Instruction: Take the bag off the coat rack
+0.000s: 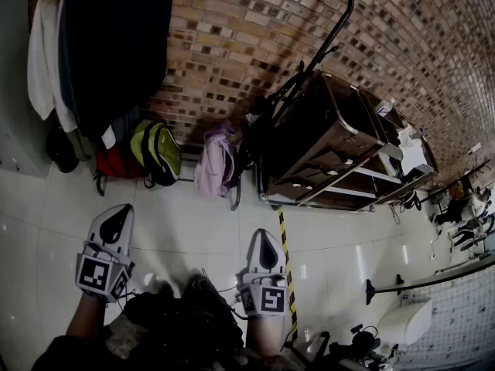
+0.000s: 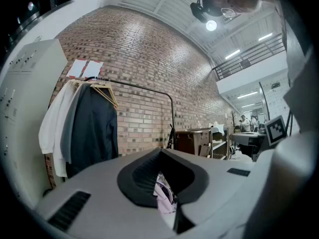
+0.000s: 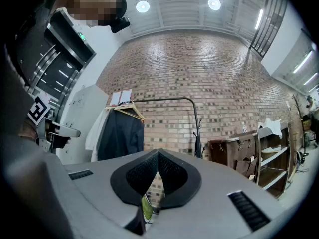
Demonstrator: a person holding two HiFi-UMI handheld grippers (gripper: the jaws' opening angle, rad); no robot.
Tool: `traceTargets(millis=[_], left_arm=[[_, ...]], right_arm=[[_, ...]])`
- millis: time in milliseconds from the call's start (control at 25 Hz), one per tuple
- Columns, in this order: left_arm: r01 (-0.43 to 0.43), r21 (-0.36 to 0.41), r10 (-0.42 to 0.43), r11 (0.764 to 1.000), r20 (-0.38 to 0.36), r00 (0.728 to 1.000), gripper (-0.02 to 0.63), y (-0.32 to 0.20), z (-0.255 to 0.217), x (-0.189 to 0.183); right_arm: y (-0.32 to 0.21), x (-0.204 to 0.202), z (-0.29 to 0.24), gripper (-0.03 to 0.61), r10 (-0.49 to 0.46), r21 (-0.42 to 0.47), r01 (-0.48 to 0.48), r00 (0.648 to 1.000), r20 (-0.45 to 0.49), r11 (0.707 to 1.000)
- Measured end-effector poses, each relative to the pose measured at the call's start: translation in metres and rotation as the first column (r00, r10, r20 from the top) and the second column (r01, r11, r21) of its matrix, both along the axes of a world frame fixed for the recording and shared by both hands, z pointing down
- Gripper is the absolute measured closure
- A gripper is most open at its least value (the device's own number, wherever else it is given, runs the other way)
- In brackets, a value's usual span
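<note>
Obscured: how the lilac bag was attached could not be made out.
Bag: pale lilac, slumped, low at the foot of the coat rack, between green backpack and dark cart.
Left claw: pressed together, empty.
Right claw: pressed together, empty.
Cart shelves: contents indistinct.

Two claws in play: the left claw and the right claw. One coat rack stands along the brick wall. Three garments hang on it: a white one, a grey one and a dark jacket. On the floor, at its edge under the wall, there are three bags for certain: a red bag, a green-and-black backpack and a lilac backpack. A dark shape at the left end could be a fourth, I can't tell. There's one shelved cart, and two paper sheets are pinned on the brick.
</note>
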State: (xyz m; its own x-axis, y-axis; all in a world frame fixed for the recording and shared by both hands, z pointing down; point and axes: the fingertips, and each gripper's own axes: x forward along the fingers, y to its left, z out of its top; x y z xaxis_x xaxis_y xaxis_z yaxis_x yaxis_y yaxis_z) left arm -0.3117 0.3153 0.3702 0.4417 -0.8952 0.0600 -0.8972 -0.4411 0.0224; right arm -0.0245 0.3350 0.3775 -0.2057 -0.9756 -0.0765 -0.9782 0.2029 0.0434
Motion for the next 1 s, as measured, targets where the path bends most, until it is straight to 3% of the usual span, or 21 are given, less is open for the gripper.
traceTargets(millis=[400,1000], left_arm=[[0.027,-0.016,-0.027,1.000,-0.008,1.000,0.574,-0.056,0.016,0.011],[0.075,0.024,-0.075,0.997,-0.003,0.997,0.574,-0.239,0.015,0.126]], right_arm=[[-0.073,0.030,0.011,0.568,0.036,0.007,-0.036,0.999,0.027,0.999],[-0.280,0.144,0.012,0.568,0.011,0.034,-0.012,1.000,0.029,0.999]])
